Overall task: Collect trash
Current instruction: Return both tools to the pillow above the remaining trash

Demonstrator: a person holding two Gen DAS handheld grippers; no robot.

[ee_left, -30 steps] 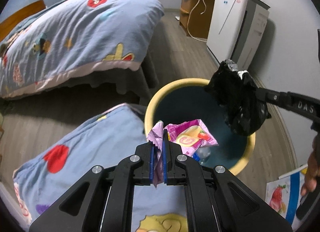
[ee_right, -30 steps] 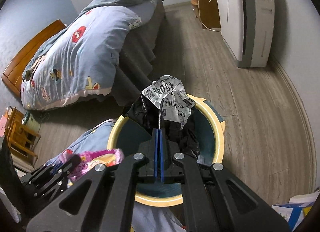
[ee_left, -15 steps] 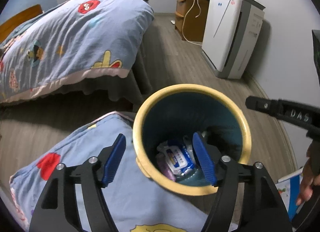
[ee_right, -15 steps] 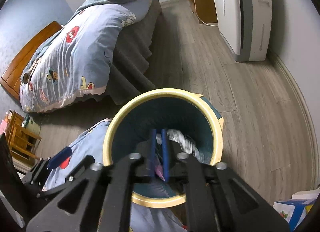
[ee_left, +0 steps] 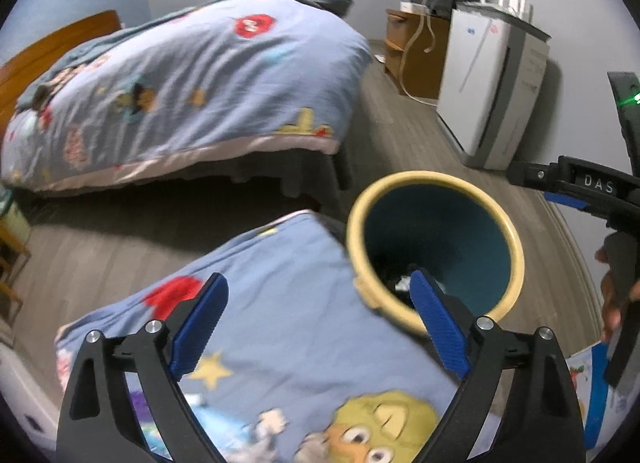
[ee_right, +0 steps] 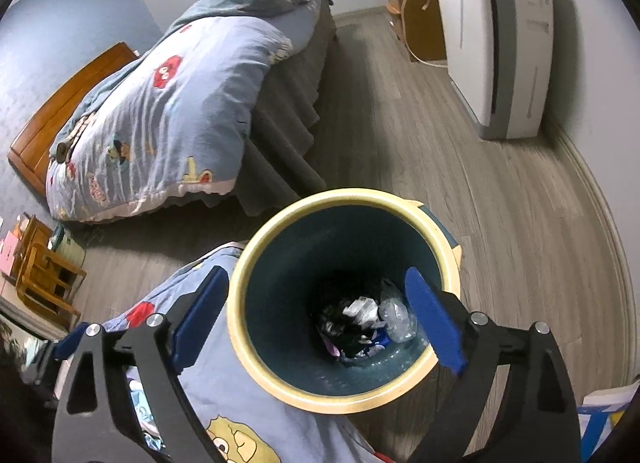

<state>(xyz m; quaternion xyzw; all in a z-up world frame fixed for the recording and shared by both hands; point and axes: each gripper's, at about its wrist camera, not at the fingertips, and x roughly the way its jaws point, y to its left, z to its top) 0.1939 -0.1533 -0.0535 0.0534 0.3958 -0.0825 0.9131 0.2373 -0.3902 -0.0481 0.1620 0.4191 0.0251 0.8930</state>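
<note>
Two grippers, each with two blue-padded fingers; the left gripper point(ee_left: 316, 323) hangs over a cartoon quilt point(ee_left: 280, 343), its fingers point(ee_left: 200, 315) opening wide with nothing between them; the right gripper point(ee_right: 316, 323) hangs over the one bin point(ee_right: 280, 387), fingers point(ee_right: 432, 327) likewise opening, released, touching nothing; the trash point(ee_right: 360, 323), a heap of black and clear wrappers, lies at the bin's bottom; beyond, one bed point(ee_right: 160, 111) under a second quilt; farthest, one white appliance point(ee_right: 492, 35) by the wall and a wooden cabinet point(ee_right: 416, 19).
</note>
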